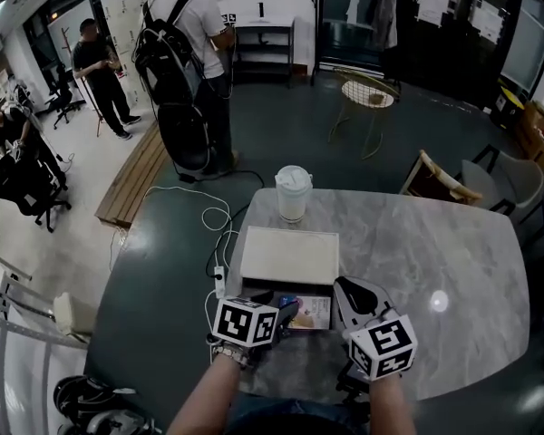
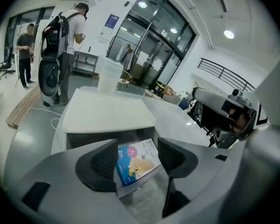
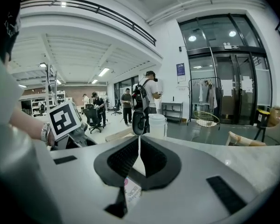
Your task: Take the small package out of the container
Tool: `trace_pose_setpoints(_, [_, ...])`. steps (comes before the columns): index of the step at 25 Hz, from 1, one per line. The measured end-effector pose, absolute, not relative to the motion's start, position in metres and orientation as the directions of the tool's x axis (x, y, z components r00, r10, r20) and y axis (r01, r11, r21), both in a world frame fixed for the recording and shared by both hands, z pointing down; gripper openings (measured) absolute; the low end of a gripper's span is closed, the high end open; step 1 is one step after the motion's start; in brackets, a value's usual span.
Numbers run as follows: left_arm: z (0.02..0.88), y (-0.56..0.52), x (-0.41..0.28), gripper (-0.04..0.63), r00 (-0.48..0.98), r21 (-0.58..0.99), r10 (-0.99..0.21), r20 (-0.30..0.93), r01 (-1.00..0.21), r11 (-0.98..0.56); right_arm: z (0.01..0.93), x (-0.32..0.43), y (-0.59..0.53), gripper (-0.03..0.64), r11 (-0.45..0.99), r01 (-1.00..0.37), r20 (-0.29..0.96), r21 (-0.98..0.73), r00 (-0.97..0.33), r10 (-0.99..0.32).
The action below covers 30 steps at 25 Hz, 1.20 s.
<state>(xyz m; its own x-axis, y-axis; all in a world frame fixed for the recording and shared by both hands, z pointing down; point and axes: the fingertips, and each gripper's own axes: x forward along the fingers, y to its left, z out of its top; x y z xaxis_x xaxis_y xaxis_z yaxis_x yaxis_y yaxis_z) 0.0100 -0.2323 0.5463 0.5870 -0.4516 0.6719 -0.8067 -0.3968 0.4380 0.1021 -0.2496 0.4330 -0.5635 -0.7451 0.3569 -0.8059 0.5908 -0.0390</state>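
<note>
A dark container (image 1: 254, 290) with a white lid (image 1: 290, 255) over its far part stands on the marble table. In its open near part lies a blue and pink small package (image 1: 310, 312). My left gripper (image 1: 286, 309) hangs over that opening, tilted down. In the left gripper view the jaws (image 2: 136, 155) stand wide apart, the blue and pink package (image 2: 136, 163) lies between them, and neither pad presses on it. My right gripper (image 1: 354, 290), to the right of the container, is shut on a thin white package (image 3: 132, 192) with pink print, seen edge-on.
A white lidded jug (image 1: 292, 193) stands behind the container near the table's far edge. A power strip with white cable (image 1: 218, 279) lies on the floor at the left. People stand further back on the left. A wire chair (image 1: 367, 98) is beyond the table.
</note>
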Motion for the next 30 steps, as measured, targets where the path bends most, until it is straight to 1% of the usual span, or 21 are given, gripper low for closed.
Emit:
trace_pose_setpoints(4, [0.572, -0.235, 0.015, 0.276, 0.601, 0.488, -0.364, 0.711, -0.795, -0.360, 0.450, 0.110, -0.257, 0.034, 0.570, -0.819, 0.389, -0.062, -0.546, -0.742])
trace_pose_setpoints(8, [0.594, -0.236, 0.015, 0.276, 0.591, 0.506, -0.294, 0.751, -0.801, -0.320, 0.464, 0.119, -0.264, 0.034, 0.549, -0.832, 0.418, -0.080, -0.528, -0.740])
trace_pose_setpoints(16, [0.617, -0.239, 0.025, 0.276, 0.594, 0.538, -0.164, 0.787, -0.792, -0.290, 0.490, 0.129, -0.273, 0.034, 0.513, -0.850, 0.468, -0.120, -0.504, -0.726])
trace_pose_setpoints(25, [0.632, -0.241, 0.025, 0.275, 0.586, 0.546, -0.115, 0.802, -0.797, -0.258, 0.500, 0.129, -0.274, 0.034, 0.492, -0.860, 0.481, -0.137, -0.492, -0.726])
trace_pose_setpoints(26, [0.631, -0.242, 0.024, 0.263, 0.590, 0.550, -0.113, 0.800, -0.795, -0.257, 0.500, 0.128, -0.273, 0.034, 0.493, -0.859, 0.482, -0.140, -0.494, -0.724])
trace_pose_setpoints(30, [0.626, -0.242, 0.023, 0.250, 0.639, 0.608, -0.120, 0.760, -0.764, -0.217, 0.496, 0.125, -0.271, 0.034, 0.494, -0.855, 0.471, -0.160, -0.506, -0.722])
